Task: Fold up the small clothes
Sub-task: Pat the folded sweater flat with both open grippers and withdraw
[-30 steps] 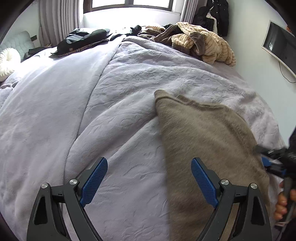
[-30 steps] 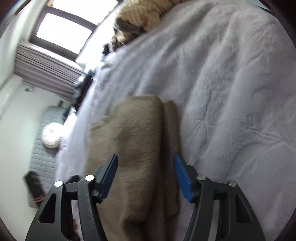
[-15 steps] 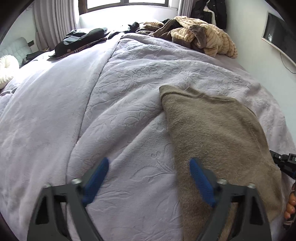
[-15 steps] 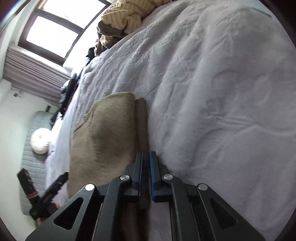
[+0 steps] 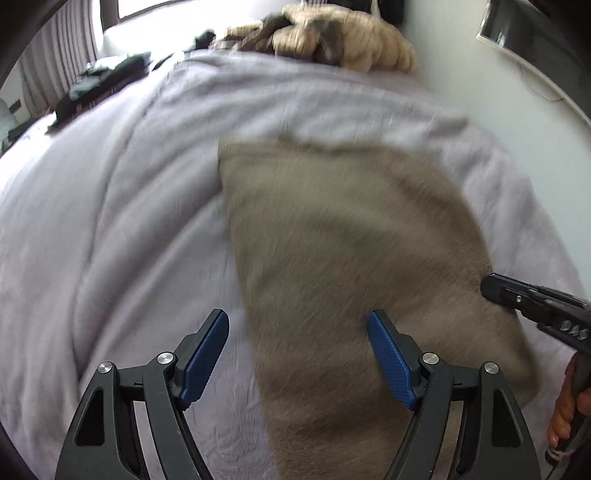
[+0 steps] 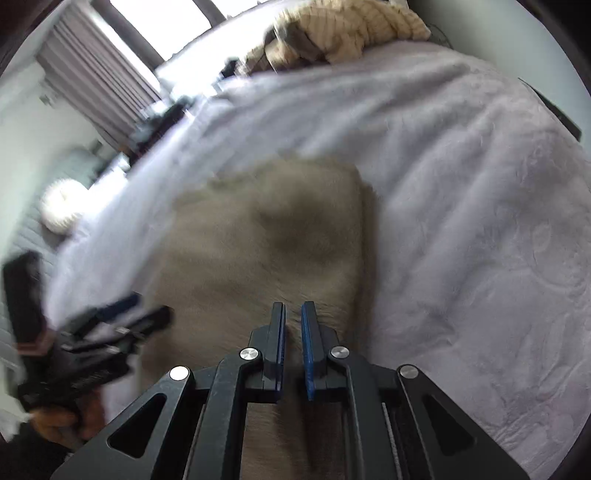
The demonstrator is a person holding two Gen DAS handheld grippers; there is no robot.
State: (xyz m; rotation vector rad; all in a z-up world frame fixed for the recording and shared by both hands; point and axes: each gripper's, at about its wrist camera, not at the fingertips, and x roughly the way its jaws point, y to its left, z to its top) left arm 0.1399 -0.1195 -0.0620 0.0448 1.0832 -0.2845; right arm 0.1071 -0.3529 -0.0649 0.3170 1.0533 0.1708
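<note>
A brown fuzzy garment (image 5: 351, 240) lies flat on the pale lilac bedspread (image 5: 110, 221). My left gripper (image 5: 297, 315) hangs open over the garment's left edge, one finger above the bedspread and the other above the cloth, with nothing pinched. In the right wrist view my right gripper (image 6: 293, 306) is shut on the garment (image 6: 266, 251) near its right edge, and small wrinkles run into the pads. The left wrist view shows the right gripper (image 5: 489, 286) at the cloth's right edge. The left gripper (image 6: 147, 308) appears blurred at the lower left of the right wrist view.
A heap of cream and brown clothes (image 5: 343, 40) lies at the far end of the bed, with dark clothes (image 5: 103, 81) at the far left. A dark screen (image 5: 535, 33) hangs on the right wall. A round white cushion (image 6: 59, 210) sits beyond the bed.
My right gripper has shut on the garment's right edge and swung in over the cloth. The left gripper has shifted right, toward the garment, and narrowed a little.
</note>
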